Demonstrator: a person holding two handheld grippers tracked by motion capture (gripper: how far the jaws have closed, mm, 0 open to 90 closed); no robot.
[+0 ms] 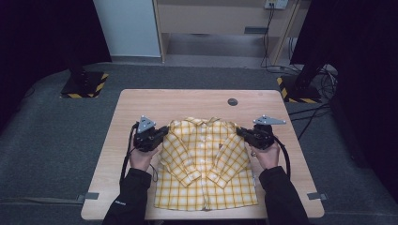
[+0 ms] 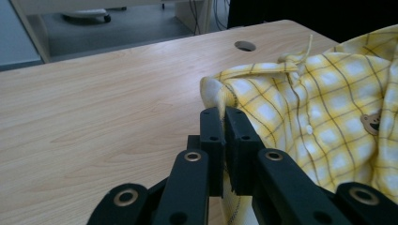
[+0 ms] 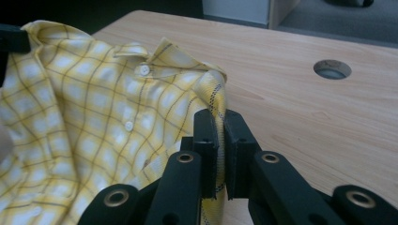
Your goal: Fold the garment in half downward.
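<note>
On the light wooden table (image 1: 141,103), toward the person's side, lies a small yellow checked shirt (image 1: 205,164), front up, with its buttons running down the middle and both sleeves folded inward across the chest. Its hem reaches nearly to the near edge of the table, and its collar (image 1: 202,121) points away from the person.

The left gripper (image 1: 162,132) is at the shirt's left shoulder. In the left gripper view its fingers (image 2: 212,136) are pressed together on a fold of the yellow cloth, which stands up in a small peak above the tips and hangs down between them below. A little bear patch (image 2: 371,123) shows on the chest (at the right edge of that view).

The right gripper (image 1: 241,131) is at the opposite shoulder, mirroring the first. In the right gripper view its fingers (image 3: 206,140) likewise pinch a ridge of fabric with a dark stitched edge, and the cloth rises just above the tips. Two white buttons (image 3: 144,70) sit along the placket to the left.

Both hands (image 1: 141,158) hold the gripper bodies from behind, dark sleeves coming in from the near edge. A round cable hole (image 1: 233,101) sits in the table beyond the collar, well apart from the shirt. Grey carpet surrounds the table.
</note>
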